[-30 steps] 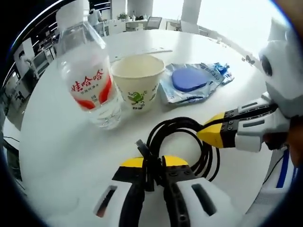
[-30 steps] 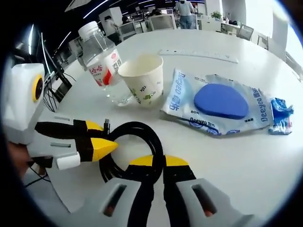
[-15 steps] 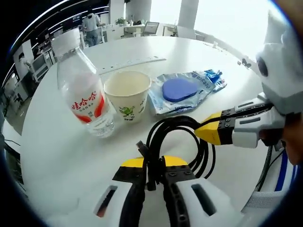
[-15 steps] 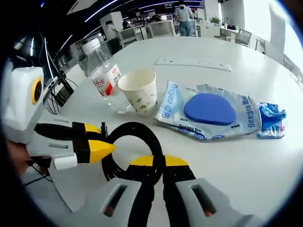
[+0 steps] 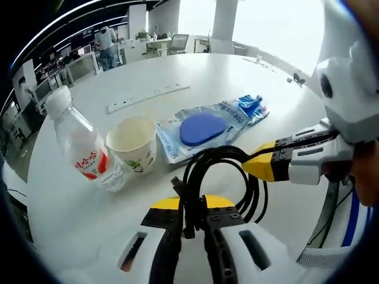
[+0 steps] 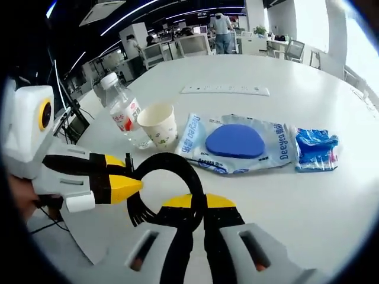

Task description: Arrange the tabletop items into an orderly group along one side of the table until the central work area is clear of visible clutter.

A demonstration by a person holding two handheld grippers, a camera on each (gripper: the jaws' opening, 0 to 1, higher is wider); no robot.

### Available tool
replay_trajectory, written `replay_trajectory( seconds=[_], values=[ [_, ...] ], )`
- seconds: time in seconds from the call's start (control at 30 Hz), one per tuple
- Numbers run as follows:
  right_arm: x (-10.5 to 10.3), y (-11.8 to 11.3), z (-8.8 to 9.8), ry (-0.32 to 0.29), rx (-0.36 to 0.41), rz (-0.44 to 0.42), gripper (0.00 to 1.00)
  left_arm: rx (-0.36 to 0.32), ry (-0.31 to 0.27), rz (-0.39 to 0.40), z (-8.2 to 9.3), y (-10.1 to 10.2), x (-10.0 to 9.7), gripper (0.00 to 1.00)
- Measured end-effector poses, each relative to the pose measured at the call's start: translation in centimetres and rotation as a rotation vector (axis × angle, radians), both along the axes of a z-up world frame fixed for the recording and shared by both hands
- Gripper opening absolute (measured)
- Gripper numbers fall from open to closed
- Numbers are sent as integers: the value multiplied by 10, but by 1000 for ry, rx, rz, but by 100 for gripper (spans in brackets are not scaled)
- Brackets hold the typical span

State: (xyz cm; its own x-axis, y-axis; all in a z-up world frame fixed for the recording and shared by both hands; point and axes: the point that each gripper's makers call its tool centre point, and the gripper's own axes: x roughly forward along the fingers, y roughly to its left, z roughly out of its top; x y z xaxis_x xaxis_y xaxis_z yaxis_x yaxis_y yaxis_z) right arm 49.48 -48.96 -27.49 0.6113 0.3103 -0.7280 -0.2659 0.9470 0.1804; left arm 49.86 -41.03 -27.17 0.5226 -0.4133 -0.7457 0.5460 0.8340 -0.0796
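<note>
Together, both grippers (image 5: 192,207) (image 6: 192,204) clamp the coiled black cable (image 5: 222,171) between them

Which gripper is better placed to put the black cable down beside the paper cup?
Probably the left gripper. It is shut on the coiled black cable, and the paper cup is on its side. The right gripper also clamps the cable and would need to let go.

left hand-held gripper (image 5: 192,210): jaws closed, gripping | right hand-held gripper (image 6: 191,208): jaws closed, gripping, just beside left
</note>
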Motion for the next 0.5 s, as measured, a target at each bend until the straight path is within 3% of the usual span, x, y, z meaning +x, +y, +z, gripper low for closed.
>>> replay_trajectory(
  seconds=[0.5],
  values=[
    [-7, -78, 15, -19, -18, -84, 2, -30, -22, -91, 14, -79, -3, 9]
  ],
)
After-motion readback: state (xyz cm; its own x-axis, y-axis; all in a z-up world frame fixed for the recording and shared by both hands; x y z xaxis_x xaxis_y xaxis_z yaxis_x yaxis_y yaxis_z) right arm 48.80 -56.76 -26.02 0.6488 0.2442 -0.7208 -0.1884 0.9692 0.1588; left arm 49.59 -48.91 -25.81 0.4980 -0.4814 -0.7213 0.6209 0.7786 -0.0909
